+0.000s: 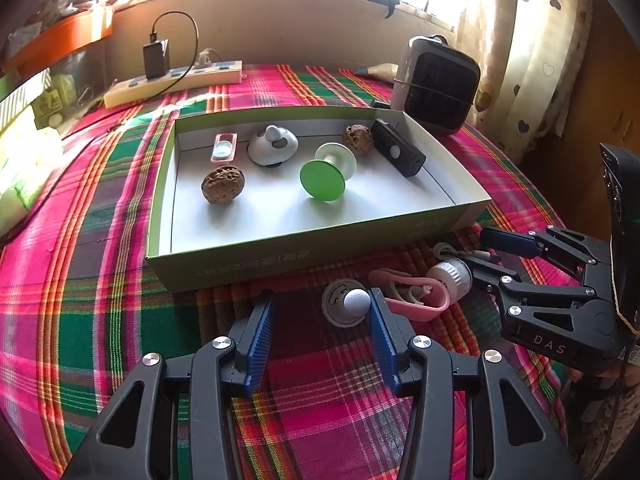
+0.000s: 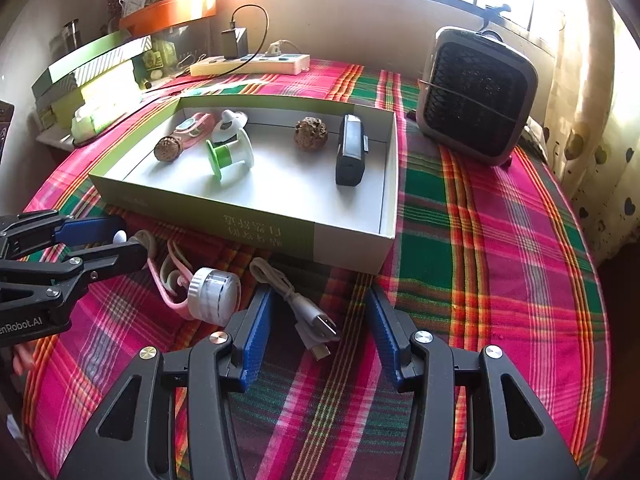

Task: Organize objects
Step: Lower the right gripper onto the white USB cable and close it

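Blue-padded fingers (image 2: 256, 340) of the right gripper (image 2: 316, 336) stand spread on either side of a white cable (image 2: 296, 304), which lies coiled on the plaid surface (image 2: 500, 280) just in front of the box (image 2: 280, 236). That cable looks light and limp; pinched at one end it would likely trail and snag, so the bunched middle of the coil, or the stiff plug (image 2: 324, 322), seems the better hold.

Over at the left gripper (image 1: 320, 312), the fingers are also apart, with a small white knob (image 1: 356, 301) on a round disc (image 1: 340, 308) touching the inside of its right pad. The knob looks hard, smooth and light, so it could skid out of a shallow pinch; closing squarely across its widest part should hold it.

Beside it lie a pink strap (image 1: 408, 292) and a white capped cylinder (image 1: 450, 276), the strap soft, the cylinder rigid and apt to roll. The box already holds two walnuts, a green spool (image 1: 326, 172) and a black remote (image 1: 396, 152).
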The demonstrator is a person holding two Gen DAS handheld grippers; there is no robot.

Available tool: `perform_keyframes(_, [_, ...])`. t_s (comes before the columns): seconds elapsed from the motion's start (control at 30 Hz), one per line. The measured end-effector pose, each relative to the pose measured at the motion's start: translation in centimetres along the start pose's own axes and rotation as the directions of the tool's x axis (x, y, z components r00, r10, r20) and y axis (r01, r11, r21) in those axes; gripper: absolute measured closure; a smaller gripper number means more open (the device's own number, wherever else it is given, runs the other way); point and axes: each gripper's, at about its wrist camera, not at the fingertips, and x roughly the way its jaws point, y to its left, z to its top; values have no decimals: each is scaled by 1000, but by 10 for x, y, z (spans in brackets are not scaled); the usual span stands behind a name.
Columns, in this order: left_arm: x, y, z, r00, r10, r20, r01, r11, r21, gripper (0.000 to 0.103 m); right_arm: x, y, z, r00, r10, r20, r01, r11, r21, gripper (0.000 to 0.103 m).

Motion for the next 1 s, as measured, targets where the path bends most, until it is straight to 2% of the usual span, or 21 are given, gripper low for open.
perform_keyframes(0.37, [1, 2, 3, 1000, 16, -10, -16, 1000, 0, 58, -1, -4, 0, 1000, -28, 4, 28, 1000, 9, 54])
perform_keyframes(0.5, [0, 5, 4, 999, 31, -10, -31, 999, -16, 58, -2, -1, 0, 1000, -12, 7, 12, 1000, -9, 72])
perform_keyframes(0.77, [0, 6, 3, 999, 39, -24, -39, 999, -13, 58, -1, 1, -1, 1000, 20, 4, -20, 1000, -17, 85])
perform_keyframes(0.87, [0, 7, 2, 999, 25, -34, -26, 999, -30, 57, -1, 1, -1, 1000, 27, 6, -27, 1000, -11, 86])
perform_keyframes(1.0, [1, 4, 1, 998, 47, -33, -48, 999, -11, 58, -1, 1, -2, 999, 32, 6, -32, 999, -8, 87])
